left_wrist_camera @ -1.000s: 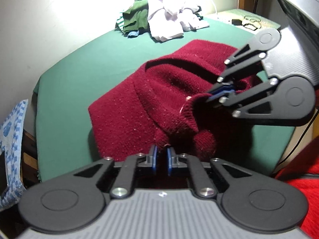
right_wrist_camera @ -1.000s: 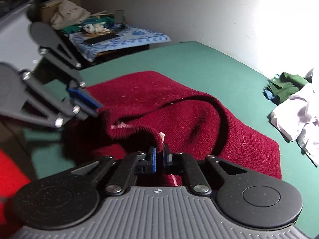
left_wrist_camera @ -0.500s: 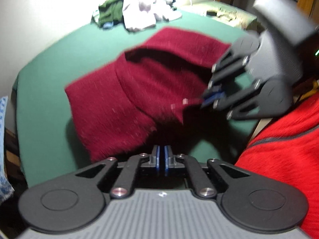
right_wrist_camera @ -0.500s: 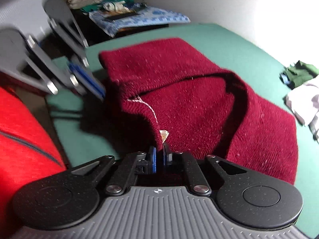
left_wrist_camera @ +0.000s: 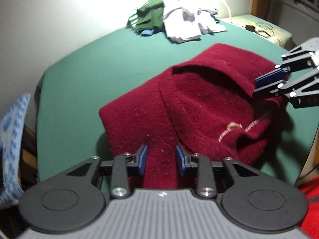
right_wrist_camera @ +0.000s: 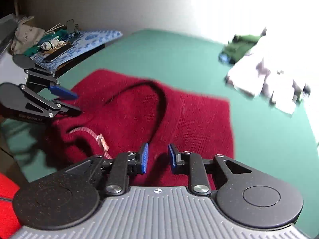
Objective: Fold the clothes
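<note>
While both jaws have just been opening | maroon sweater (left_wrist_camera: pixel 199 103) lies loose between each pair

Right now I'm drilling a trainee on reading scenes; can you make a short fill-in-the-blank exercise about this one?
1. The maroon sweater lies on a surface covered in ____ cloth.
2. The left tongs and right tongs, which have just been opening, both stand ____.
3. In the pile of clothes beyond the sweater, the garment beside the dark green one is ____.
4. The pads on the tongs are coloured ____.

Missing words: green; open; white; blue
</note>
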Available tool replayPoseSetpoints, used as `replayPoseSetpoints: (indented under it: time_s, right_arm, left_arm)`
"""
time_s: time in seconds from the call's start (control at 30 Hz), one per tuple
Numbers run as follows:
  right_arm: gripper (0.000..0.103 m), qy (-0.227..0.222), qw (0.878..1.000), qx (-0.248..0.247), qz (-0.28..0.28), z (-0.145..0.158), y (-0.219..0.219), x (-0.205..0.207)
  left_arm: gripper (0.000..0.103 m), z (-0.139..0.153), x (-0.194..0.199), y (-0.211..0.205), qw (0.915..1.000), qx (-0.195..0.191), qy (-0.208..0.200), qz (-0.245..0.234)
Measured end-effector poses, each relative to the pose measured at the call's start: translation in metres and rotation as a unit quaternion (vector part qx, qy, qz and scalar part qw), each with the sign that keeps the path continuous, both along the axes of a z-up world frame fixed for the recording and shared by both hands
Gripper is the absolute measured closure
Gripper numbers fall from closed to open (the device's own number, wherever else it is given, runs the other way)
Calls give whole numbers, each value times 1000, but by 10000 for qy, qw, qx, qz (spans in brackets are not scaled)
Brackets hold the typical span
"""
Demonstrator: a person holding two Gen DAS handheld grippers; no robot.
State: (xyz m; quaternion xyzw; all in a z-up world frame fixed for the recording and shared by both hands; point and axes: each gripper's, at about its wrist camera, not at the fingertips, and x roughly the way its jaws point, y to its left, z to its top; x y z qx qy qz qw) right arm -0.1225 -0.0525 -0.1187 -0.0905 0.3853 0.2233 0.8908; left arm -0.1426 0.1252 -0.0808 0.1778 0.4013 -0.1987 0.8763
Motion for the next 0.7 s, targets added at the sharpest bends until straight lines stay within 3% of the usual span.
replayPoseSetpoints:
  time_s: [0.1,0.27,0.4,0.57,0.7]
  right_arm:
    - [73,-158,9990,-411,56,-11,14,-6]
    - [90,-107,9984,-497,253,-6,9,-10]
    - [90,93,9957,-595,699,0,-5,-20]
    - [86,17,9939,-714,845,-6,-1,-19]
    - [83,-149,9963,-343,779,16,-11,-18]
  left_arm:
    - [66,-4,1,2,10000,13,3,-74]
    - [66,-5,1,-1,9991,154,68,-390]
    - [66,-4,-7,-2,9974,234,194,-656]
    - [66,1,-4,-1,9966,321,210,-732]
    - [65,30,-13,-11,9953,142,-152,-947]
